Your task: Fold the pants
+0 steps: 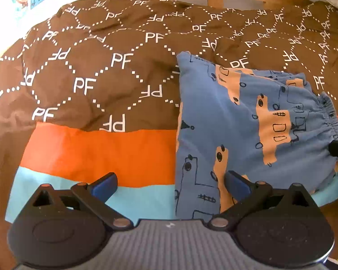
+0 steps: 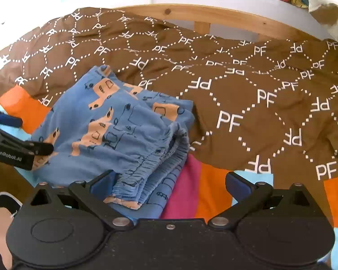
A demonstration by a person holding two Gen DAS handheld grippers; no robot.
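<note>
I am holding my left gripper (image 1: 170,185) with its fingers spread wide, its right pad resting over the near left corner of the pants (image 1: 243,126) while the left pad hangs over the orange and light blue stripes of the blanket (image 1: 97,72). The blue pants with tan print are lying folded into a thick bundle on the brown lettered blanket, waistband (image 2: 151,164) facing my right side. My right gripper (image 2: 169,184) is also gaping open, its left pad lying against the gathered waistband and its right pad hovering above the blanket, gripping nothing.
</note>
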